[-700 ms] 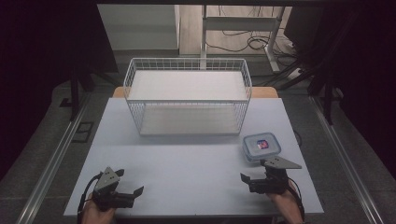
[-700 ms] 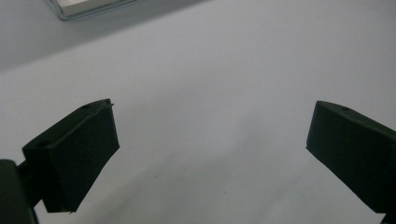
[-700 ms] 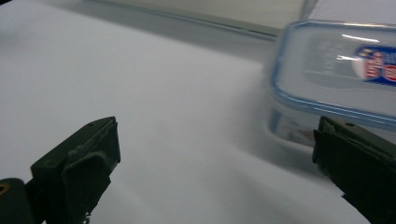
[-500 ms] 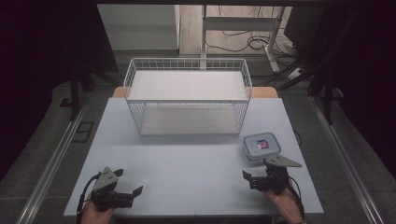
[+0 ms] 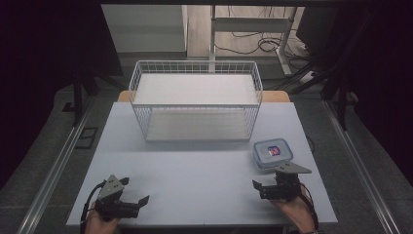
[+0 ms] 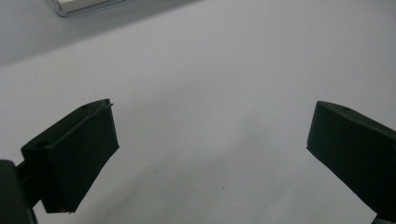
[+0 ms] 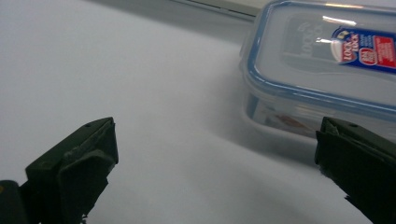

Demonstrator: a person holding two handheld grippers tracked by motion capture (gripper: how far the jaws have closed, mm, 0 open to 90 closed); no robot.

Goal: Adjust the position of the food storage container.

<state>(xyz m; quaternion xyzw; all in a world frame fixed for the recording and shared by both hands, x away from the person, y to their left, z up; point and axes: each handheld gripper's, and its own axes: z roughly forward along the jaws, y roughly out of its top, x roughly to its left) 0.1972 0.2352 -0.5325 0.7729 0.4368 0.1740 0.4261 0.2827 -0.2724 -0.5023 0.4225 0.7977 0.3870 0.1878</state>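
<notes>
A clear food container (image 5: 272,153) with a blue-rimmed lid and a red and blue label sits on the white table (image 5: 195,175) at the right. My right gripper (image 5: 265,183) is just in front of it, low over the table and open. In the right gripper view the container (image 7: 322,70) lies close ahead at the upper right, outside the open right gripper (image 7: 217,130). My left gripper (image 5: 135,191) hovers near the table's front left edge. It is open, and the left gripper view has bare table between the jaws of the left gripper (image 6: 212,121).
A white wire basket (image 5: 195,105) with a pale floor stands at the back middle of the table. A wide stretch of bare table lies between the basket and both grippers. A pale object's corner (image 6: 79,4) sits at the top left of the left gripper view.
</notes>
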